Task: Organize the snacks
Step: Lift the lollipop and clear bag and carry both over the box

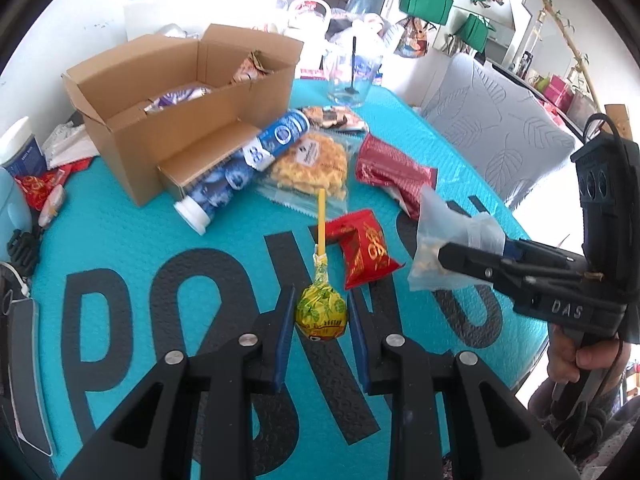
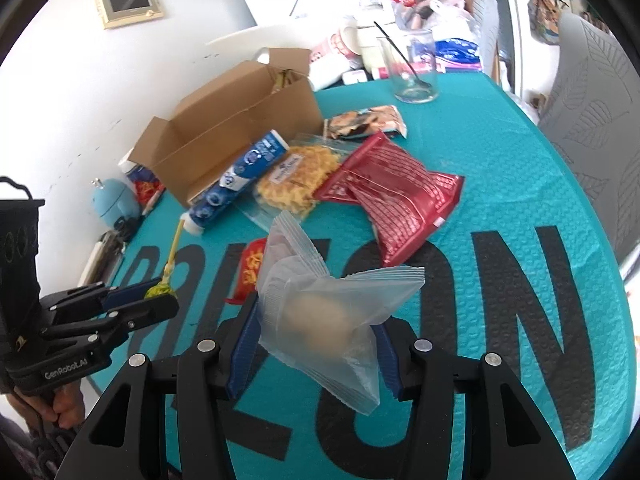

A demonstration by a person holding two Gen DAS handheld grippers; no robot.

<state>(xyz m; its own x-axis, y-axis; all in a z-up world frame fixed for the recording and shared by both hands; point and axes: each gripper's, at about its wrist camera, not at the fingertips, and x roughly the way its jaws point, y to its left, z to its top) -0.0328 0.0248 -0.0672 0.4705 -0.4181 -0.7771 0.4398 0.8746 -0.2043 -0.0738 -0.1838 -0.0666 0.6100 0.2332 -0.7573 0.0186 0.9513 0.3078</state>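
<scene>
Left hand-held gripper [image 1: 322, 320], which I steer remotely, is clamped on a lollipop [image 1: 322, 312]: its blue pads press both sides of the yellow-green wrapped head, and the yellow stick points away from me toward the other snacks. I see the lollipop raised off the teal surface [image 1: 120, 248], which bears large black letters. Right hand-held gripper [image 2: 316, 332] is clamped on a clear zip bag [image 2: 320, 312] holding a pale, blurred lump; the bag's sealed top stands above the pads and its lower corner hangs below them. No earlier view is given, so I tell only the grip. Ahead on the surface lie a small red packet [image 1: 366, 252], a larger dark red packet [image 2: 396, 204], a clear bag of yellow puffs [image 1: 310, 166] and a blue tube [image 1: 244, 168] that leans against an open cardboard box [image 1: 160, 120]. I see wrapped snacks already inside the box. A glass jar [image 2: 414, 68] with a dark spoon in it stands at the far edge, beside a grey cushion [image 1: 496, 128].
</scene>
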